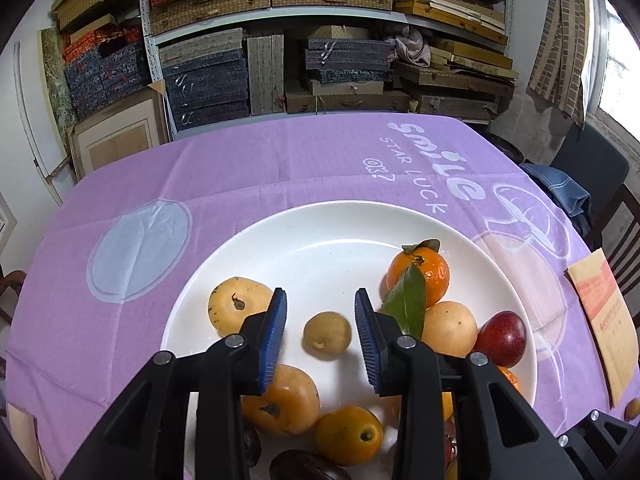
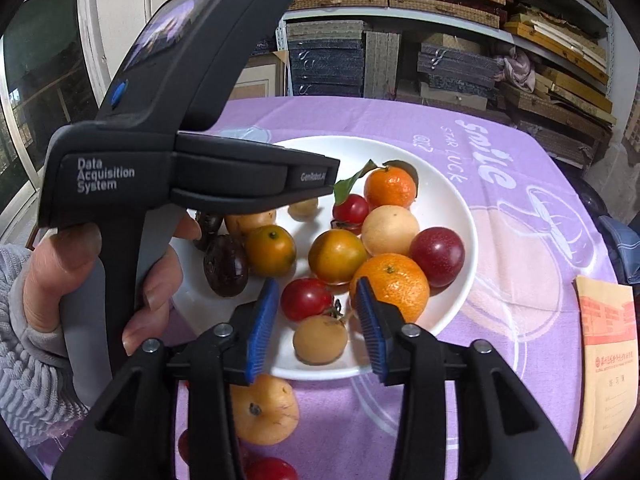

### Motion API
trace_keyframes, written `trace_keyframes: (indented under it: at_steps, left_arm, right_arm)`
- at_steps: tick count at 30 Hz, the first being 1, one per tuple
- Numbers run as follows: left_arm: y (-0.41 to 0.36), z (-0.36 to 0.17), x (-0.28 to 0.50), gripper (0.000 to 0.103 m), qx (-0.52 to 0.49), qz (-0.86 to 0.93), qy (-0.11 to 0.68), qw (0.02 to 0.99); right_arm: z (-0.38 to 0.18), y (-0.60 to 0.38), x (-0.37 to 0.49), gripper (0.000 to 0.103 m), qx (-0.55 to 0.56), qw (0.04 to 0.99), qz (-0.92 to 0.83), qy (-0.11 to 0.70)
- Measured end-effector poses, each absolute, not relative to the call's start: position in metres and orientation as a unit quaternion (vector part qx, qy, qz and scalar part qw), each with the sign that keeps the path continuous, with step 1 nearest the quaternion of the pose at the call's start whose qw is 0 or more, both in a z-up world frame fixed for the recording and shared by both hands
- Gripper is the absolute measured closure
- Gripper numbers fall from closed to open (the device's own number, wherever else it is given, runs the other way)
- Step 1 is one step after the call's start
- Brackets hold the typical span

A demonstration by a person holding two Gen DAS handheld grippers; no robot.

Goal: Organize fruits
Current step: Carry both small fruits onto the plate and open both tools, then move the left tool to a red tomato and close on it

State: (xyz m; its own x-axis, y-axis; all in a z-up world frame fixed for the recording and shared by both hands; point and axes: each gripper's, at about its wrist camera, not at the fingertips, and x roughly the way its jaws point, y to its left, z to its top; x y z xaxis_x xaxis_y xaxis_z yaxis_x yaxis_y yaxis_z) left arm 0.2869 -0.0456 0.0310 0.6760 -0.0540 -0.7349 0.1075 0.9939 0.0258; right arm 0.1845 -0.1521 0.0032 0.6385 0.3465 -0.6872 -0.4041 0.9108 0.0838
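A white plate (image 1: 332,232) on the purple cloth holds several fruits. My left gripper (image 1: 320,304) is open above the plate, with a small tan round fruit (image 1: 327,335) lying between its jaws, untouched. A leafy tangerine (image 1: 419,272), a pale yellow fruit (image 1: 236,306) and a dark red fruit (image 1: 502,338) lie around it. My right gripper (image 2: 316,296) is open over the plate's near rim (image 2: 320,372), framing a red tomato (image 2: 306,298) and a tan fruit (image 2: 320,338). An orange fruit (image 2: 266,410) lies on the cloth below it.
A brown envelope (image 2: 608,364) lies on the cloth at the right. The left gripper's body and the hand holding it (image 2: 160,184) fill the left of the right wrist view. Red tomatoes (image 2: 272,468) lie on the cloth near the front edge. Shelves of boxes (image 1: 280,72) stand behind the table.
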Motion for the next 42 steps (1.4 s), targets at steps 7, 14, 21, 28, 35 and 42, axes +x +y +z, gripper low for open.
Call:
trace_keyframes:
  at_steps: [7, 14, 21, 28, 35, 42]
  left_arm:
    - [-0.038, 0.042, 0.273, 0.062, 0.026, -0.042, 0.391, 0.919]
    - [-0.021, 0.059, 0.238, 0.061, 0.022, -0.033, 0.376, 0.926]
    - [-0.004, 0.056, 0.183, 0.059, 0.02, -0.022, 0.377, 0.926]
    - [-0.006, 0.032, 0.115, 0.04, 0.016, -0.06, 0.384, 0.921]
    - [-0.033, 0.001, 0.1, 0.04, 0.05, -0.054, 0.39, 0.918]
    - [-0.045, -0.003, 0.117, 0.04, 0.045, -0.075, 0.398, 0.913]
  right_arm:
    - [0.01, -0.151, 0.175, 0.059, -0.058, 0.914, 0.195, 0.351]
    - [0.025, -0.15, 0.149, 0.053, -0.082, 0.931, 0.176, 0.31]
    - [0.04, -0.165, 0.121, 0.041, -0.07, 0.939, 0.17, 0.292]
    - [0.034, -0.221, 0.092, 0.021, -0.005, 0.95, 0.135, 0.283]
    - [0.015, -0.283, 0.091, 0.016, 0.101, 0.943, 0.112, 0.298]
    - [0.013, -0.294, 0.092, 0.014, 0.114, 0.94, 0.113, 0.3]
